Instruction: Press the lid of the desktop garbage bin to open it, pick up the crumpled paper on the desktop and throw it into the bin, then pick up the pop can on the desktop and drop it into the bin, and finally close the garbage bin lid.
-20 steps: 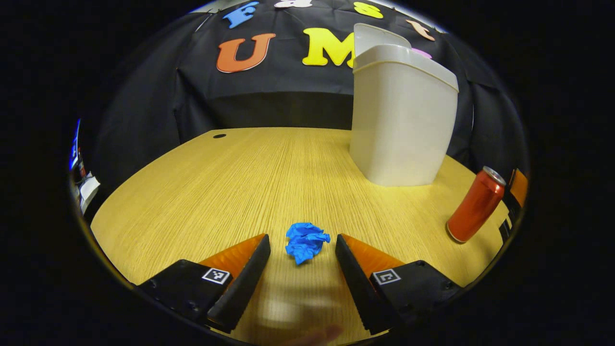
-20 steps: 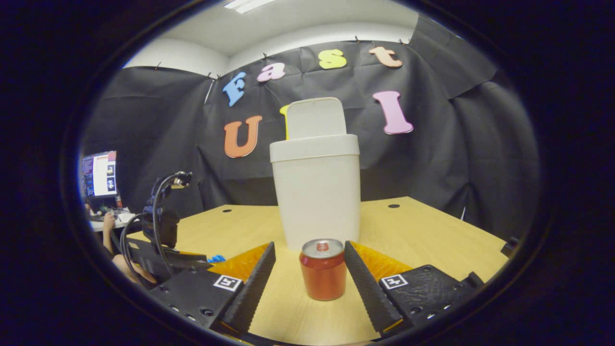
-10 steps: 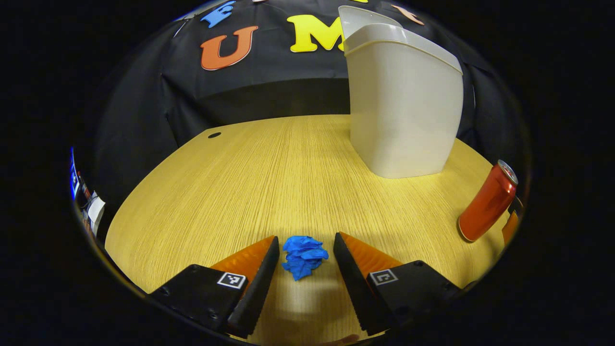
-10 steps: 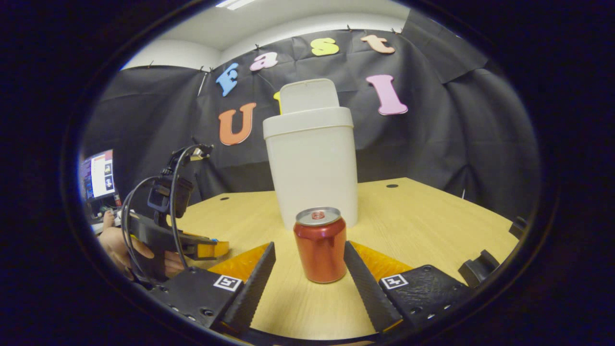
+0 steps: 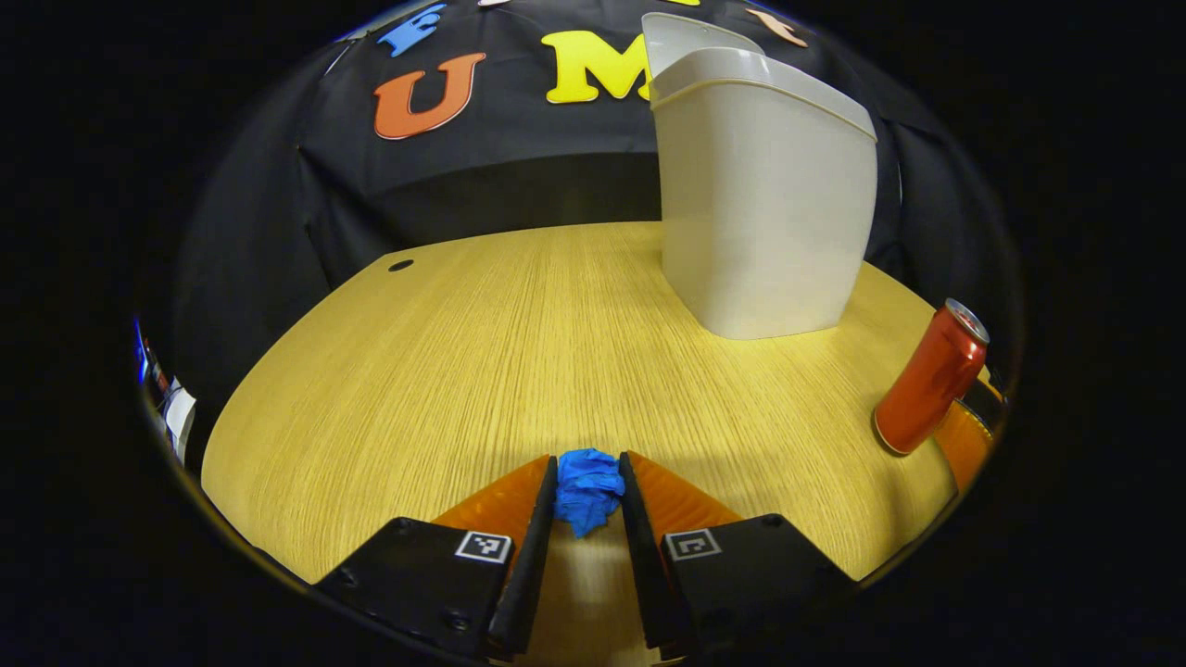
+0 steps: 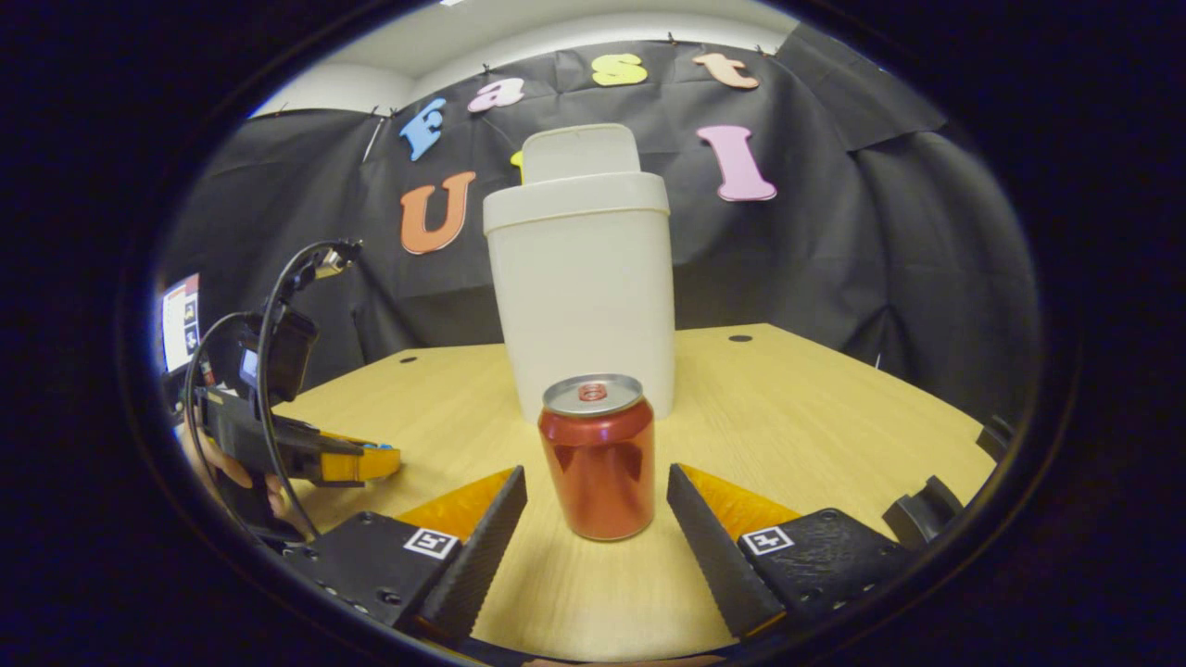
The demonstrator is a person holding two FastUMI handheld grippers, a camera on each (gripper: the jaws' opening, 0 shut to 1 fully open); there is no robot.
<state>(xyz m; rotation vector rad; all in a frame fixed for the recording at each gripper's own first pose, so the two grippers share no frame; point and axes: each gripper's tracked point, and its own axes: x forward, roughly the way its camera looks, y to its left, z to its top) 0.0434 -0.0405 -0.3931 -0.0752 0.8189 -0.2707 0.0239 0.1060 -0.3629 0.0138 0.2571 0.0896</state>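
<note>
The blue crumpled paper [image 5: 587, 488] lies on the wooden desktop, pinched between both fingers of my left gripper [image 5: 587, 477], which is shut on it. The white bin [image 5: 762, 199] stands upright at the far right of the desk with its lid [image 5: 683, 35] tipped up and open. The red pop can [image 5: 929, 377] stands to the right of the bin. In the right gripper view the pop can [image 6: 598, 456] stands just ahead of my open right gripper [image 6: 596, 484], between the lines of its fingers, with the bin [image 6: 581, 287] behind it. The left gripper [image 6: 357, 463] reaches in low at the left.
The wooden desktop [image 5: 482, 352] stretches wide to the left of the bin, with a small cable hole [image 5: 400, 265] near its far edge. A second hole [image 6: 739, 338] lies right of the bin. A monitor [image 6: 178, 321] glows at the far left.
My left gripper has shut on the blue paper. My right gripper has moved lower and closer to the can, staying open.
</note>
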